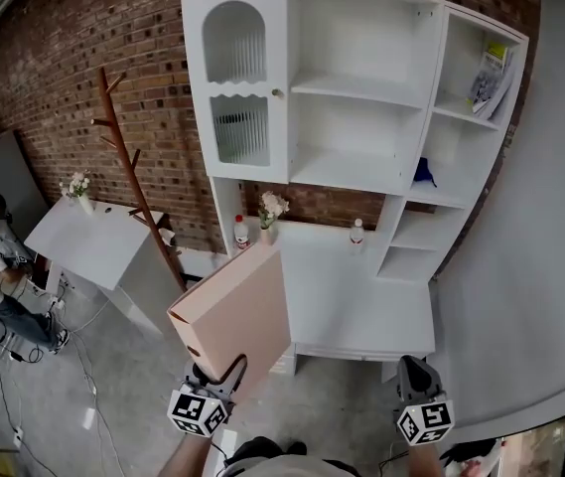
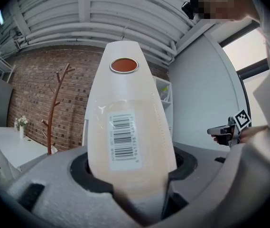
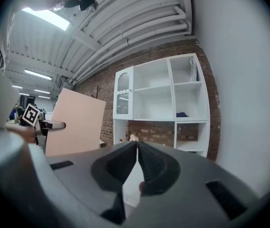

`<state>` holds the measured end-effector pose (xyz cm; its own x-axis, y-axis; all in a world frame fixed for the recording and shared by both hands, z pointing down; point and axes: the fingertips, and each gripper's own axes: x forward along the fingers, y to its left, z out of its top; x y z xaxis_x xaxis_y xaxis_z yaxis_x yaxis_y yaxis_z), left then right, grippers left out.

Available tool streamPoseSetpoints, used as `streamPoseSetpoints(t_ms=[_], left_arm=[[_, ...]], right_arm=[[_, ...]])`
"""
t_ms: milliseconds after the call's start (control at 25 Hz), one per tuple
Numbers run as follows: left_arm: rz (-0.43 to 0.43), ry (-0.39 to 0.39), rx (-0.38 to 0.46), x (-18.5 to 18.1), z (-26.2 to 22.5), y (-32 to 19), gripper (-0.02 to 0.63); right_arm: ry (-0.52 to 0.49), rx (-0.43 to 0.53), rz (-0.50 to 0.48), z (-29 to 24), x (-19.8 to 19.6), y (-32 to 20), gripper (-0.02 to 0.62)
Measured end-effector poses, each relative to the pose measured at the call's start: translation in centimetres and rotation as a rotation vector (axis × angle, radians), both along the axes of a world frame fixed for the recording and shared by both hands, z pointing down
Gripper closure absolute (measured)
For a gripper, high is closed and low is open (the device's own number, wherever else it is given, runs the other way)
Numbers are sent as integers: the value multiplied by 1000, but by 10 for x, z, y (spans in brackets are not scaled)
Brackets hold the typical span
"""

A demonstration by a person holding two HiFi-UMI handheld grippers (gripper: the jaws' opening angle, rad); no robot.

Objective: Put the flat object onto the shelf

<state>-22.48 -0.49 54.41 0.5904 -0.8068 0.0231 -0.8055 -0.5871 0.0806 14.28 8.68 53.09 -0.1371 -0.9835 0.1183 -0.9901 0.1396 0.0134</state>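
White tabletop (image 1: pixel 93 241), far left: carried a small vase of flowers (image 1: pixel 80 187); no part in the job.
Brown wooden coat stand (image 1: pixel 128 172): stood against the brick wall, between that tabletop and the shelf unit.
Pale-pink box file (image 1: pixel 234 311): the task's flat object. It was held tilted in the air above the floor, well apart from the shelves and not yet placed. Its narrow spine, with finger hole (image 2: pixel 124 65) and barcode label (image 2: pixel 124 139), faced the left tool.
Left tool (image 1: pixel 220 374): jaws fairly wide and clamped across the file's spine at its lower end, probably so the upper end could go into a bay first.
White shelf unit (image 1: pixel 361 87): open bays were mostly bare, leaving room for the file.
Right tool (image 1: pixel 413 366): jaws pressed together on nothing; likely kept free to steady the file.
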Motion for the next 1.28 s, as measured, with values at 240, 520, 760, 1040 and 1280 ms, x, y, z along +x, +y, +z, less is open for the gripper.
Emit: streamPoseSetpoints(t_ms=[240,520,760,1040,1280], left_arm=[[-3,-7,-7,11,-1,-19,304],[7,-9,3,19,3,-59,304],[18,-11,38,30,-7,-115,304],[52,-14,67,45,-22,-177,304],[85,-54,125,57,-37,-224,304]], right_arm=[[-11,-23,-1,5,10,-19,565],[-2,-22,19,7,18,-55,565],[3,-6,49,-2,28,-97,565],[0,9,79,-15,32,-145,565],[-3,4,114,-18,36,-179,565]])
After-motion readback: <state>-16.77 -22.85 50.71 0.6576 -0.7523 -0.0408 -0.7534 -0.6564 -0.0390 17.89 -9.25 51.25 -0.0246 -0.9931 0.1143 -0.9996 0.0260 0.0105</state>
